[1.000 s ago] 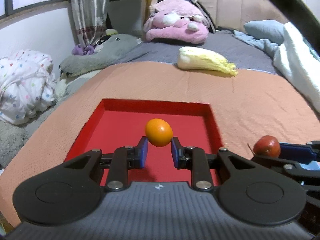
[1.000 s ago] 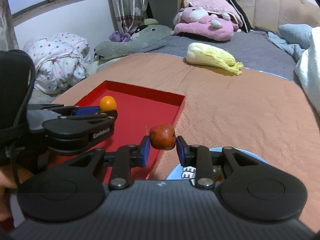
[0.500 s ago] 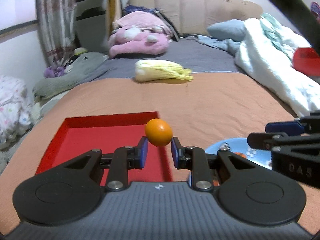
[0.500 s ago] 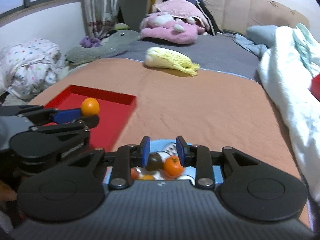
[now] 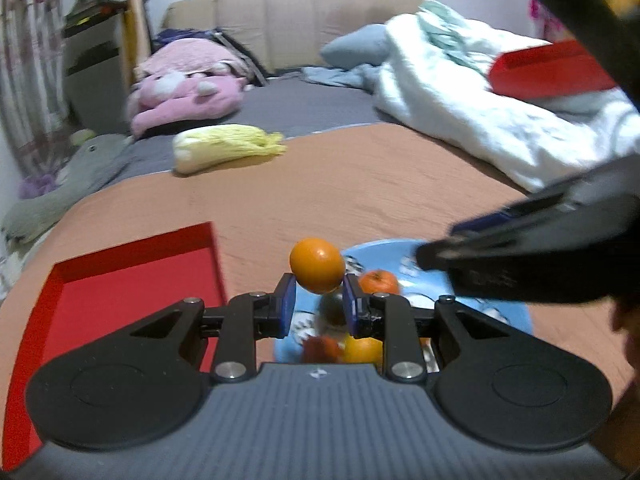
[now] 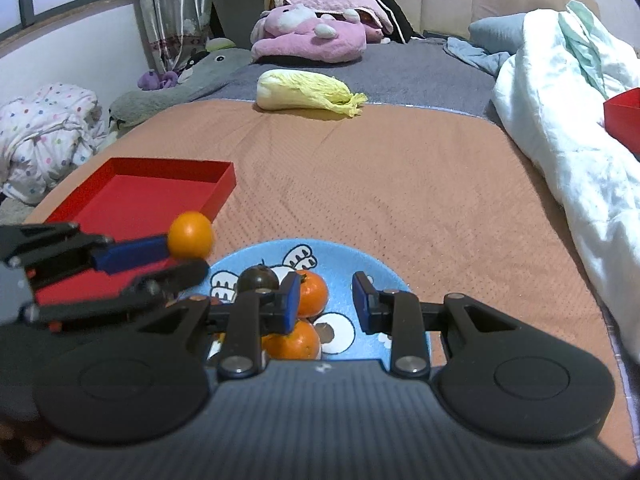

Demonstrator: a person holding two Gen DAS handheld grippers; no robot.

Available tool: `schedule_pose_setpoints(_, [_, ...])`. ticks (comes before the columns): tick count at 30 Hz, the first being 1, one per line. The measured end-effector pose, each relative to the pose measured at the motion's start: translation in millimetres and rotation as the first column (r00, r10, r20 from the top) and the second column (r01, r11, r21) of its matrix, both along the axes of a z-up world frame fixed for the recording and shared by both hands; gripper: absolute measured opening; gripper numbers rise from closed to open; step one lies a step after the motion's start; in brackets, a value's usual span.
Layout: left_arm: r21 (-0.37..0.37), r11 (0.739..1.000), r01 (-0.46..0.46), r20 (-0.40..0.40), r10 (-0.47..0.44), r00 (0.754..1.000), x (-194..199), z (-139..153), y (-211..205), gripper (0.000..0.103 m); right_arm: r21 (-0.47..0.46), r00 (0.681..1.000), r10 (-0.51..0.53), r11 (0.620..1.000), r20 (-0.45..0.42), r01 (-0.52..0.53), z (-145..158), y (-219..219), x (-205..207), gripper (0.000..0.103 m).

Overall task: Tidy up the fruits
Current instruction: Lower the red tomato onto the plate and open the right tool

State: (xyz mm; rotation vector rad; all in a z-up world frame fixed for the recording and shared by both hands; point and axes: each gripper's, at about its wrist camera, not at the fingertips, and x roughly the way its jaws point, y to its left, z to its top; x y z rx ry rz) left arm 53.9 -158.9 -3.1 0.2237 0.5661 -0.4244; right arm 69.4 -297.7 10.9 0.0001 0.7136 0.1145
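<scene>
My left gripper (image 5: 316, 306) is shut on an orange (image 5: 317, 266) and holds it above the left edge of the blue cartoon plate (image 5: 504, 314). The same orange (image 6: 190, 234) shows at the left of the right wrist view. The plate (image 6: 356, 258) holds two oranges (image 6: 314, 294), a dark round fruit (image 6: 258, 278) and a reddish fruit (image 5: 322, 348). My right gripper (image 6: 326, 300) is open and empty just above the plate. A red tray (image 6: 136, 200) lies empty to the left of the plate.
An orange blanket (image 6: 380, 168) covers the bed. A cabbage (image 6: 304, 90) lies at its far edge, a pink plush (image 6: 312, 34) behind it. A white duvet (image 6: 560, 120) and a red box (image 6: 624, 120) are at the right.
My left gripper has carried the orange right, from over the red tray to over the plate. My right gripper let go of the reddish fruit at the plate and stands open.
</scene>
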Motion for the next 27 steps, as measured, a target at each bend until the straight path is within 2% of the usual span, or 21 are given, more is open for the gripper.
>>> schedule_pose_setpoints(7, [0.042, 0.992, 0.119, -0.052, -0.117, 0.992, -25.5, -16.8, -21.8, 0.03, -0.049, 1.0, -0.027, 0.998, 0.016, 0.028, 0.2, 0.4, 1.7, 0.032])
schedule_pose_setpoints(12, [0.05, 0.969, 0.243, -0.082, -0.238, 0.968, -48.0, -27.8, -42.6, 0.03, -0.059, 0.999, -0.042, 0.997, 0.013, 0.043, 3.8, -4.6, 2.8, 0.032])
schedule_pose_setpoints(16, [0.059, 0.95, 0.305, -0.11, -0.298, 0.948, -54.3, -36.5, -52.7, 0.03, -0.069, 0.999, -0.042, 0.997, 0.005, 0.043, 7.6, -4.6, 2.8, 0.032])
schedule_pose_setpoints(19, [0.069, 0.944, 0.323, -0.121, -0.313, 0.942, -54.5, -41.4, -55.3, 0.029, -0.086, 0.999, -0.041, 0.995, -0.004, 0.041, 10.4, -3.7, 3.6, 0.032])
schedule_pose_setpoints(27, [0.076, 0.946, 0.314, -0.121, -0.304, 0.945, -49.2, -44.1, -51.3, 0.03, -0.109, 0.999, -0.043, 0.993, -0.007, 0.042, 16.4, 0.4, 3.9, 0.032])
